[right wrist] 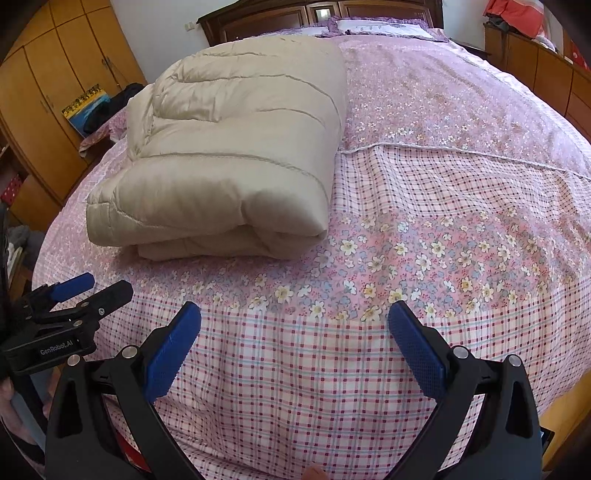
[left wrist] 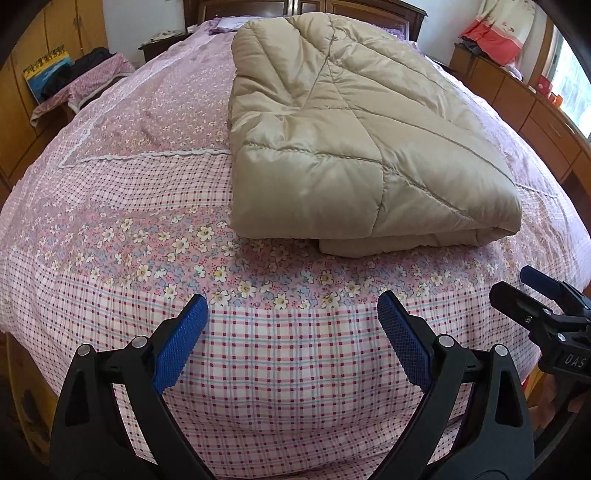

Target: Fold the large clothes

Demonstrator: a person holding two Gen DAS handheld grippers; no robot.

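Observation:
A beige quilted padded garment (left wrist: 343,122) lies folded into a thick rectangular bundle on the bed, its folded edge facing me; in the right wrist view the same garment (right wrist: 236,155) sits left of centre. My left gripper (left wrist: 291,306) is open over the checked bedspread, short of the bundle's near edge, with nothing between its blue pads. My right gripper (right wrist: 295,314) is also open and empty, beside the left one, to the right of the bundle's near corner. Each gripper shows at the edge of the other's view: the right gripper (left wrist: 517,288), the left gripper (right wrist: 96,288).
The bed (left wrist: 110,206) has a pink floral and checked cover and a dark wooden headboard (right wrist: 317,14). Wooden wardrobes (right wrist: 44,85) stand on the left, a low wooden cabinet (left wrist: 524,110) on the right. A cloth-draped stand (left wrist: 88,85) with dark items is beside the bed.

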